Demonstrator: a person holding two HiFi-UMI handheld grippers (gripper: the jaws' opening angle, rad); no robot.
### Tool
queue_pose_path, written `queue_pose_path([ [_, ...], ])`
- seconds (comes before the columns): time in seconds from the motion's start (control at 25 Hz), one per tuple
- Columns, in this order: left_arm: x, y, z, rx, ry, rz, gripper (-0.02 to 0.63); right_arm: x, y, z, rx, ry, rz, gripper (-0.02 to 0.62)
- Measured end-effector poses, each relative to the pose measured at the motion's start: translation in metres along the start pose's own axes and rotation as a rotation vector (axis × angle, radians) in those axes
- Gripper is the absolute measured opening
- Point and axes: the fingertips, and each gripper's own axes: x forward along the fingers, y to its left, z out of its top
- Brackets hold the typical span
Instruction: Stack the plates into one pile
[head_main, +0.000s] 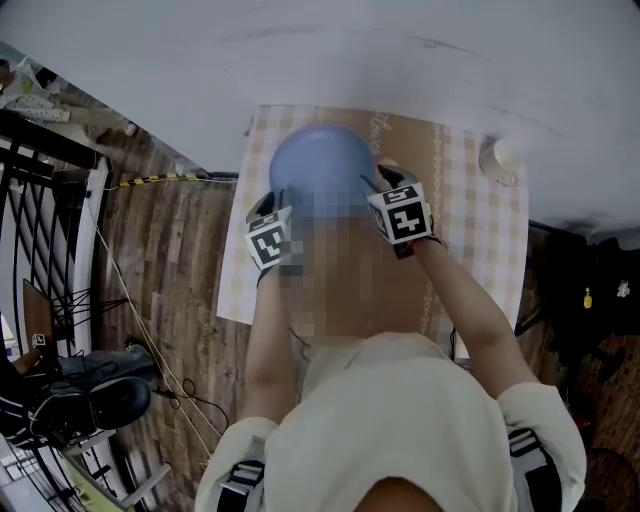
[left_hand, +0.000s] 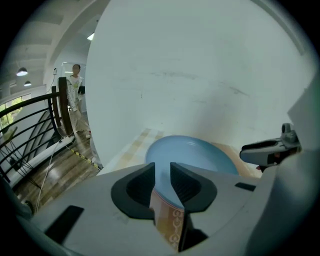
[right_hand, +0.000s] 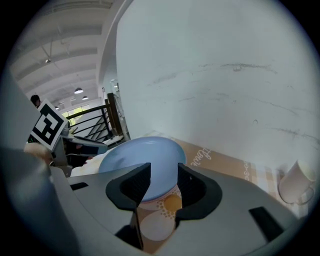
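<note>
A light blue plate (head_main: 320, 165) rests on the checked tablecloth (head_main: 470, 230) at the far side of the table; whether other plates lie under it I cannot tell. My left gripper (head_main: 270, 205) is at the plate's left rim, my right gripper (head_main: 385, 182) at its right rim. In the left gripper view the jaws of the left gripper (left_hand: 162, 169) stand apart, with the plate (left_hand: 192, 152) showing through the gap and nothing pressed. The right gripper (right_hand: 164, 171) is also open, its jaws wider, and the plate (right_hand: 140, 155) lies just beyond them.
A white cup (head_main: 500, 157) stands at the table's far right corner. A white wall (head_main: 400, 50) runs right behind the table. A wooden floor and a black railing (head_main: 40, 200) are to the left, where a person (left_hand: 75, 95) stands far off.
</note>
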Motion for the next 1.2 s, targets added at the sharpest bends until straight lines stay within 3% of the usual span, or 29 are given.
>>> queue_pose_path([
  [0.48, -0.082, -0.057, -0.015, -0.069, -0.100, -0.114, 0.029, -0.085, 0.034, 0.005, 0.016, -0.158, 0.046, 0.028],
  [0.76, -0.133, -0.103, -0.048, -0.062, -0.109, -0.192, 0.021, -0.149, 0.050, -0.017, 0.031, -0.225, 0.115, 0.013],
  [1.2, -0.210, -0.165, -0.096, -0.044, -0.126, -0.257, 0.018, -0.243, 0.058, -0.064, 0.037, -0.273, 0.144, 0.005],
])
